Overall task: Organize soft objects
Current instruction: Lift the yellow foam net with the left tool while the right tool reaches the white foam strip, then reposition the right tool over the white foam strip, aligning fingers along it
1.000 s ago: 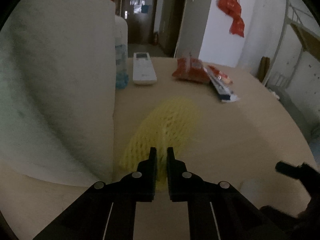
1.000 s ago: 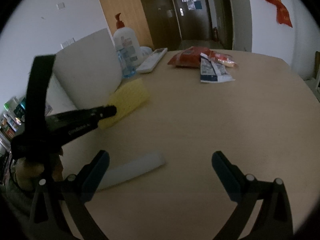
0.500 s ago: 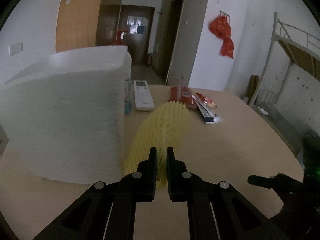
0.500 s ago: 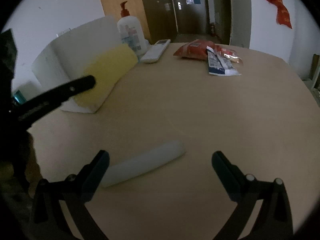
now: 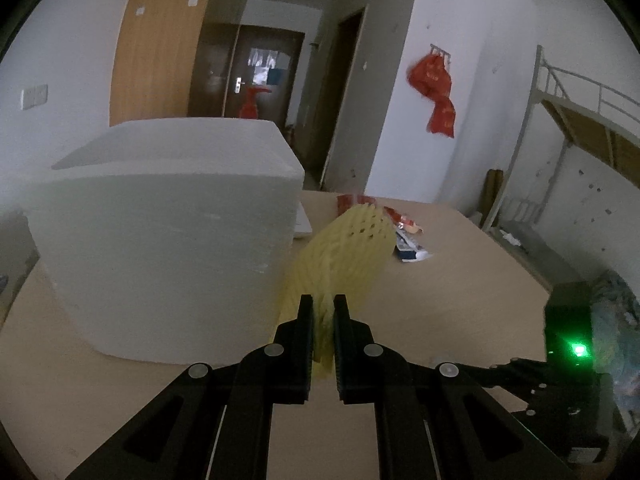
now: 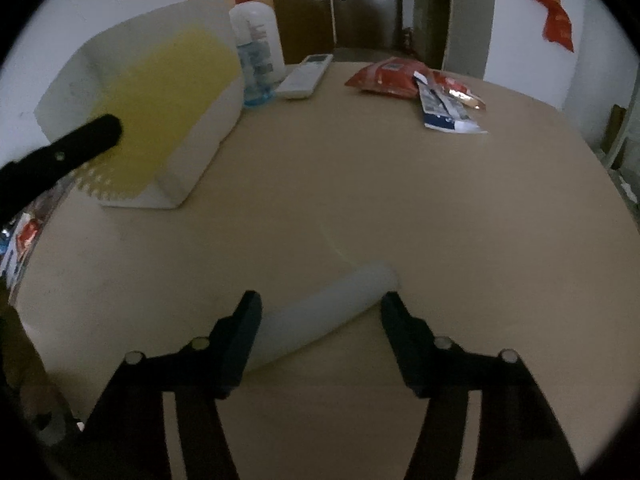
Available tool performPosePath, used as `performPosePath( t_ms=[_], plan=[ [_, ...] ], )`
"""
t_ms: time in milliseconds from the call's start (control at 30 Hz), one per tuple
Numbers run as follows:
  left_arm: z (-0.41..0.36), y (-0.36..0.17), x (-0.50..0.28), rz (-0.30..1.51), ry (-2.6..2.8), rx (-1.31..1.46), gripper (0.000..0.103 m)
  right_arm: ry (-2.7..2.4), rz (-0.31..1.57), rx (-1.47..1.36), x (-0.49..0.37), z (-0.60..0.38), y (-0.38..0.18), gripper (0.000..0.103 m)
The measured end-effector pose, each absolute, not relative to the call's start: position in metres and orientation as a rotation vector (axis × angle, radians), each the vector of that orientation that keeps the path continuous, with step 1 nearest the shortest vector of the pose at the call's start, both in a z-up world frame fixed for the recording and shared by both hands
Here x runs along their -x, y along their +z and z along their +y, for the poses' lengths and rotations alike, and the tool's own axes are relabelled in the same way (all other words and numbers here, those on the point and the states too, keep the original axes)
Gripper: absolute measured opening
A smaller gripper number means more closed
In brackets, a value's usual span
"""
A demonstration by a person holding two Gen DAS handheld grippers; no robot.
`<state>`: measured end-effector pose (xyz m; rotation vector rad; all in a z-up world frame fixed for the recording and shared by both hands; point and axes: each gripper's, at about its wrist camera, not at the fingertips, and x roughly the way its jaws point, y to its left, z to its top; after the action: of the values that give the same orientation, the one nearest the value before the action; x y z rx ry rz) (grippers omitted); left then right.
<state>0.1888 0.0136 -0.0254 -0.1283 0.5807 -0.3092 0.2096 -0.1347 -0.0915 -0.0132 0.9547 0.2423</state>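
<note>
My left gripper (image 5: 323, 308) is shut on a yellow foam net sleeve (image 5: 344, 248) and holds it up off the table, next to a white foam box (image 5: 168, 232). In the right wrist view the yellow sleeve (image 6: 160, 96) hangs in front of the foam box (image 6: 192, 160), with the left gripper's finger (image 6: 80, 140) on it. My right gripper (image 6: 320, 304) is open, its jaws on either side of a white foam roll (image 6: 324, 312) lying on the table.
A pump bottle (image 6: 256, 40), a white remote (image 6: 306, 76), red snack bags (image 6: 388, 76) and a blue-white wrapper (image 6: 444, 112) lie at the far side of the tan table (image 6: 400, 208). A bunk bed frame (image 5: 580, 120) stands to the right.
My left gripper has lifted the yellow sleeve up beside the foam box. My right gripper has come down toward the white foam roll, which now sits between its jaws.
</note>
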Motion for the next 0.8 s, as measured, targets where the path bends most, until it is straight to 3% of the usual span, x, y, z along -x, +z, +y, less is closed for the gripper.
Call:
performPosePath(
  t_ms=[167, 233, 433, 633, 667, 800],
  plan=[
    [0.017, -0.027, -0.188, 0.576, -0.326, 0.134, 0.009, 0.195, 0.953, 0.059, -0.213, -0.125, -0.092, 0.053],
    [0.018, -0.027, -0.186, 0.574, -0.33, 0.133, 0.01, 0.175, 0.947, 0.081, -0.214, -0.122, -0.092, 0.045],
    [0.021, -0.024, -0.182, 0.562, -0.343, 0.129, 0.009, 0.131, 0.943, 0.142, -0.215, -0.113, -0.091, 0.045],
    [0.02, -0.02, -0.176, 0.545, -0.359, 0.117, 0.01, 0.152, 0.978, 0.029, -0.214, -0.132, -0.091, 0.044],
    [0.02, -0.02, -0.175, 0.545, -0.358, 0.114, 0.01, 0.158, 0.972, 0.012, -0.215, -0.13, -0.09, 0.041],
    [0.022, -0.02, -0.176, 0.548, -0.345, 0.12, 0.009, 0.164, 0.935, 0.007, -0.216, -0.129, -0.089, 0.012]
  ],
)
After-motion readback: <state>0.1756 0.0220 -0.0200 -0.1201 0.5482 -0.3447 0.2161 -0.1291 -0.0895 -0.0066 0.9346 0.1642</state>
